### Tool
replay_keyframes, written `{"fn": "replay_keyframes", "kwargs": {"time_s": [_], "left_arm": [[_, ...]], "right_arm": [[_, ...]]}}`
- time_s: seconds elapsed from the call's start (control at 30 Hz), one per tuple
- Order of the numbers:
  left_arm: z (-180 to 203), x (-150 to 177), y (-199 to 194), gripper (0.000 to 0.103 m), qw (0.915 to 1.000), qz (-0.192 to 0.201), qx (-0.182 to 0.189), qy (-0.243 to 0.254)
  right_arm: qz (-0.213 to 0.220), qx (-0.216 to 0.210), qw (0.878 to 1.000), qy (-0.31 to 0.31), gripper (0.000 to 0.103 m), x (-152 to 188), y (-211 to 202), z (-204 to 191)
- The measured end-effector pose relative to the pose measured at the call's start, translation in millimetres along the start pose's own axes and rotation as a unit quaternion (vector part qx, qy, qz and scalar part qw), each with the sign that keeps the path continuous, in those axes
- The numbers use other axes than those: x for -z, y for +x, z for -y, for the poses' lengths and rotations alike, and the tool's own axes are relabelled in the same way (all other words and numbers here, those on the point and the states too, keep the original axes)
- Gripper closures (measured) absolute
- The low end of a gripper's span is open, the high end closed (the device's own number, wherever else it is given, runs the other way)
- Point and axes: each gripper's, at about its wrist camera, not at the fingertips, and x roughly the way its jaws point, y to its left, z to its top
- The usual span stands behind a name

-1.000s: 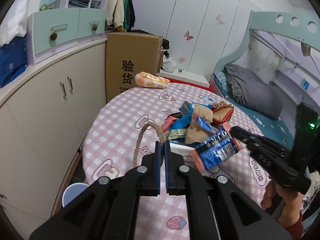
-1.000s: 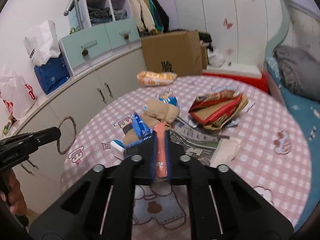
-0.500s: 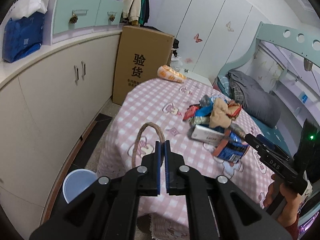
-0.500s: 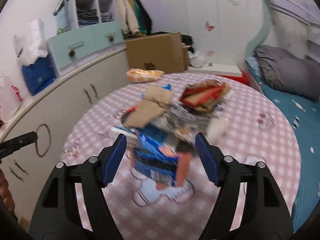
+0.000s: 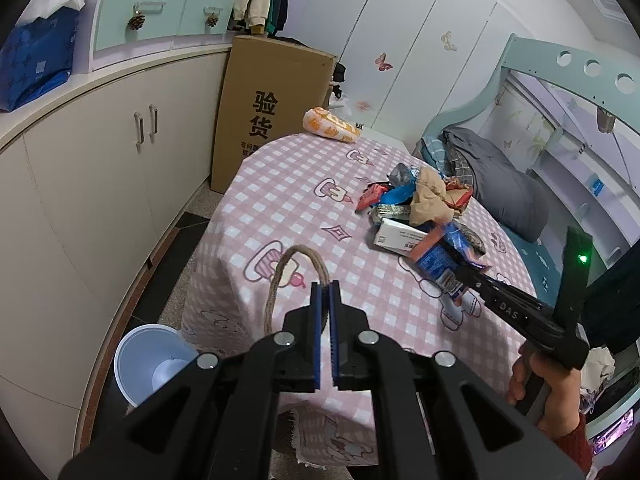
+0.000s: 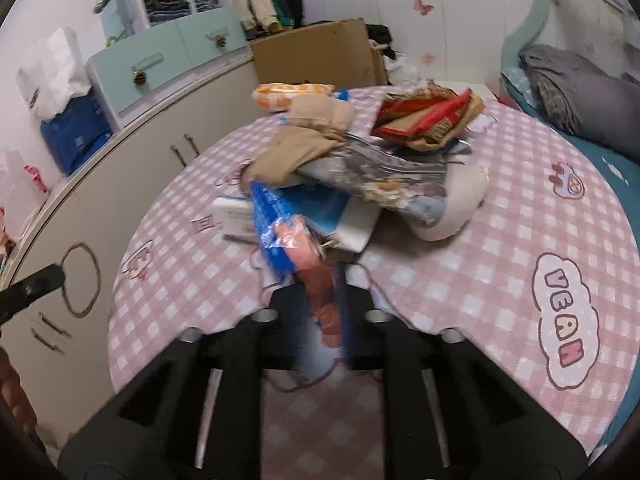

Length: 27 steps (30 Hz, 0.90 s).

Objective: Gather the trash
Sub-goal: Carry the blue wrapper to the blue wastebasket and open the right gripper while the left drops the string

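My left gripper (image 5: 325, 294) is shut on a brown rope loop (image 5: 282, 276) that stands up in front of it, over the near edge of the round pink checked table (image 5: 288, 184). To the right, my right gripper (image 5: 460, 274) reaches toward a pile of trash (image 5: 416, 200). Its jaws are closing on a blue and orange wrapper (image 5: 434, 256), which sits between them. In the right wrist view the wrapper (image 6: 292, 240) sticks up from that gripper (image 6: 326, 280), and the pile (image 6: 360, 168) lies just behind. The left gripper and the loop (image 6: 80, 280) show at the left edge.
An orange snack bag (image 5: 330, 126) lies at the table's far edge. A pale blue bin (image 5: 152, 364) stands on the floor at the table's left, beside cream cabinets (image 5: 100, 184). A tall cardboard box (image 5: 276, 108) stands behind the table, and a bed (image 5: 500, 188) on the right.
The right gripper opened, the blue and orange wrapper slipped down between the fingers, and the jaws closed on it again, lower over the table. My left gripper drew back, bringing the bin into view.
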Motion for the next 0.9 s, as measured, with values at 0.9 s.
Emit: {"fn": "replay_keyframes", "kwargs": {"time_s": [0.9], "left_arm": [[-271.9,96.4,72.3,0.1,0.9542,-0.132,-0.131,-0.235]], "right_arm": [[-0.171,-0.139,0.946,-0.239,0.098,115.1,178.3,-313.0]]}}
